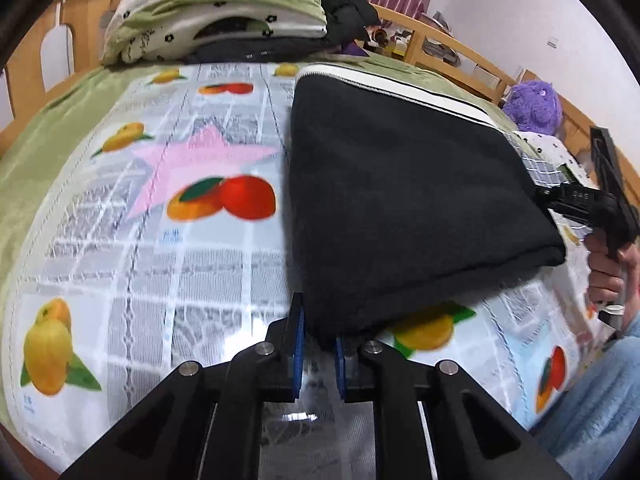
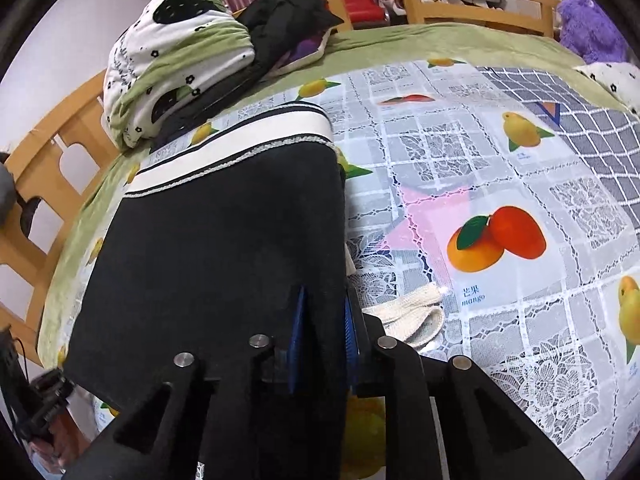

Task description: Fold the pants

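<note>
Two tongs: you are clamping both on the pants (image 1: 400, 200).
Left tongs (image 1: 319, 344): gripping near corner.
Right tongs (image 2: 324, 336): gripping near edge.
Pants: lying folded on fruit-print cloth (image 1: 200, 280) on bed.

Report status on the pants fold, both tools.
Left tool shut on pants corner. Right tool shut on the near edge. Pants folded flat on cloth. Drawstring loose beside the right tool.

A bed (image 2: 380, 40) under a fruit-print cloth (image 2: 500, 184) carries folded black pants (image 2: 224, 232) and piled bedding (image 2: 168, 60).
</note>
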Demonstrator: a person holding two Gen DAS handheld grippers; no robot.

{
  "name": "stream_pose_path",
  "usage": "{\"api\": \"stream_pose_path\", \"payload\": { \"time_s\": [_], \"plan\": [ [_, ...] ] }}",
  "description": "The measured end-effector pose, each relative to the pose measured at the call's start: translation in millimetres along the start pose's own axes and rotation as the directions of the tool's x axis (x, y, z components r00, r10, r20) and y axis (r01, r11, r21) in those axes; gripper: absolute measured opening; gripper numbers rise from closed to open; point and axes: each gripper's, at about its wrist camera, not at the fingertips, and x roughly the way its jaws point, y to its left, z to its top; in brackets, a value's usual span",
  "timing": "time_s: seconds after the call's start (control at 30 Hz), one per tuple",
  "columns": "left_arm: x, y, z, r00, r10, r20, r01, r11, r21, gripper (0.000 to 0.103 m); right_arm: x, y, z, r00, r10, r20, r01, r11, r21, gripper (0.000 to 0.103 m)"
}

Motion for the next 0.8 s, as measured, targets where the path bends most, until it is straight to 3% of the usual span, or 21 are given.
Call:
{"api": "stream_pose_path", "payload": {
  "time_s": [0.07, 0.13, 0.23, 0.37, 0.5, 0.57, 0.67, 0.8],
  "plan": [
    [-10, 6, -1, 0.999, -0.033, -0.014, 0.033, 0.999, -0.019, 0.015, -3, -3, 0, 1.0, 0.002, -0.013, -0.002, 1.0, 0.008, 0.026],
    [-22, 10, -2, 0.999, -0.033, -0.01, 0.032, 0.999, -0.028, 0.025, -11, -5, 0, 1.0, -0.003, -0.017, 0.003, 1.0, 0.007, 0.029],
    [-45, 17, 1, 0.999, -0.016, 0.039, 0.017, 1.0, -0.018, 0.029, -34, -6, 1, 0.999, -0.006, 0.049, 0.005, 1.0, 0.014, 0.03],
    [-56, 10, 28, 0.994, -0.069, 0.089, 0.07, 0.998, -0.002, 0.033, -56, 11, 3, 0.993, 0.082, 0.09, -0.079, 0.996, -0.037, 0.03],
    [-35, -23, 61, 0.989, -0.106, 0.104, 0.097, 0.992, 0.086, 0.034, -42, 44, -1, 0.992, 0.125, 0.007, -0.122, 0.98, -0.157, 0.03],
    [-16, -34, 65, 0.994, -0.07, 0.079, 0.06, 0.991, 0.118, 0.034, -25, 60, -10, 0.995, 0.077, -0.062, -0.089, 0.967, -0.237, 0.029],
    [17, -38, 48, 1.0, -0.001, -0.02, 0.004, 0.987, 0.163, 0.033, -5, 68, -29, 0.994, -0.015, -0.106, -0.023, 0.936, -0.35, 0.03],
    [10, -41, 26, 0.999, 0.026, 0.026, -0.032, 0.963, 0.269, 0.034, -11, 72, -31, 0.989, -0.034, -0.143, -0.029, 0.91, -0.414, 0.029]
  ]
}}
